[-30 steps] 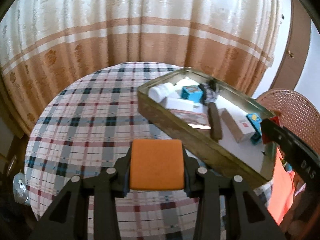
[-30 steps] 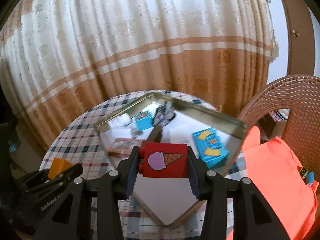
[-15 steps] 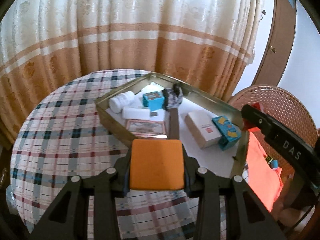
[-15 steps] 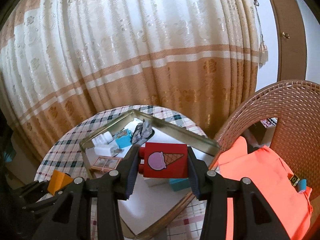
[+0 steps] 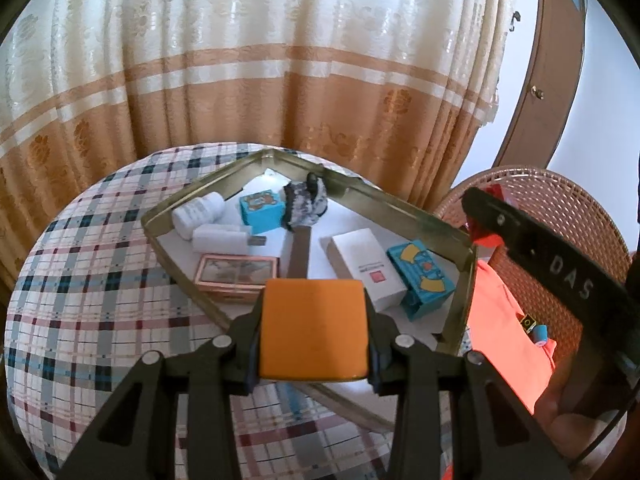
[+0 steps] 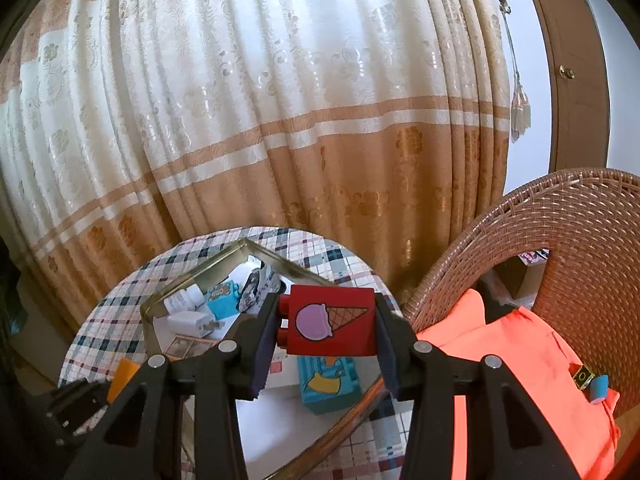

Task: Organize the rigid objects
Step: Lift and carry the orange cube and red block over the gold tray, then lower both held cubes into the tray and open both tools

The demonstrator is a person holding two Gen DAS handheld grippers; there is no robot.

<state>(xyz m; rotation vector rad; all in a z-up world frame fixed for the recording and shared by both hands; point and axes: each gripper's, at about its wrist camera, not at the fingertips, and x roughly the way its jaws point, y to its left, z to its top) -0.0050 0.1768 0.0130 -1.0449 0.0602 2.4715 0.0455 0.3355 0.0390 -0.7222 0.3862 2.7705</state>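
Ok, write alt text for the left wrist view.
The left claw grips an orange block above a metal tray on a checked round table. The tray holds boxes and white bottles; a curtain hangs behind, and a wicker chair stands at right.

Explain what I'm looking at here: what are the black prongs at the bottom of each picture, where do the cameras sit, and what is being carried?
There is no robot. A person holds a hand tool with two black fingers in each hand, and a wide-angle camera on each tool looks along those fingers. In the left tool's view, the left gripper is shut on an orange block. In the right tool's view, the right gripper is shut on a red block with an ice-cream picture. Ahead is a round table with a checked cloth, bearing a metal tray of small boxes and a bottle. A wicker chair with an orange garment stands beside it.
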